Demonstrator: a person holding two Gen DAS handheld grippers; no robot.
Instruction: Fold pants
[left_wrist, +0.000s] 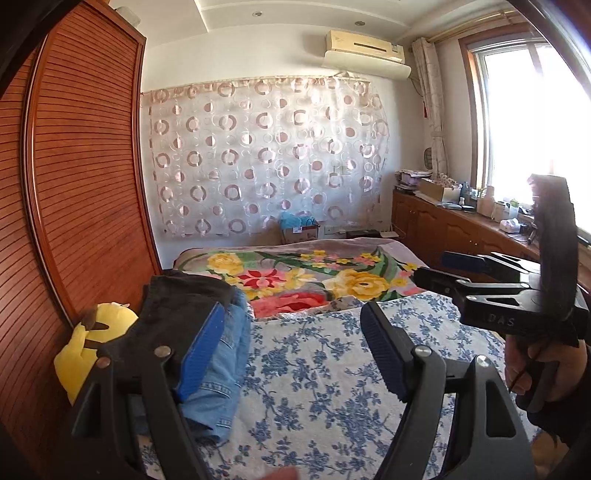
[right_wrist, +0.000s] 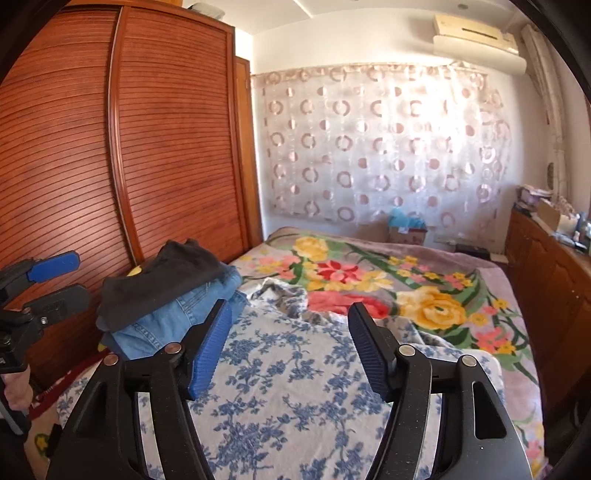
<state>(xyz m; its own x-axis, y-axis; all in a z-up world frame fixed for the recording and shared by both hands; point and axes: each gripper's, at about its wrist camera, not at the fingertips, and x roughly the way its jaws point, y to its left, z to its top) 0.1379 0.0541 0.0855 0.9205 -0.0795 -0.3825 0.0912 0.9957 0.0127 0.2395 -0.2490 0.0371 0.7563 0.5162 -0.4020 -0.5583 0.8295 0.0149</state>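
bed with blue-flowered white sheet (right_wrist: 295, 398) | stack of folded pants, black pair over blue denim (right_wrist: 173, 295), on bed's left edge beside slatted wooden wardrobe (right_wrist: 110, 155) | left gripper (left_wrist: 295, 354) jaws spread, empty, just right of stack | right gripper (right_wrist: 290, 350) jaws spread, empty, above sheet

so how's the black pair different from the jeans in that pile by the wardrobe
The black pants lie on top of the stack; the blue jeans sit underneath them. The black pants are plain dark cloth that drapes over the pile's left edge, while the jeans are light denim with visible stitched seams, and their folded layers stick out toward the floral sheet. Both are folded and rest untouched; neither gripper holds them.
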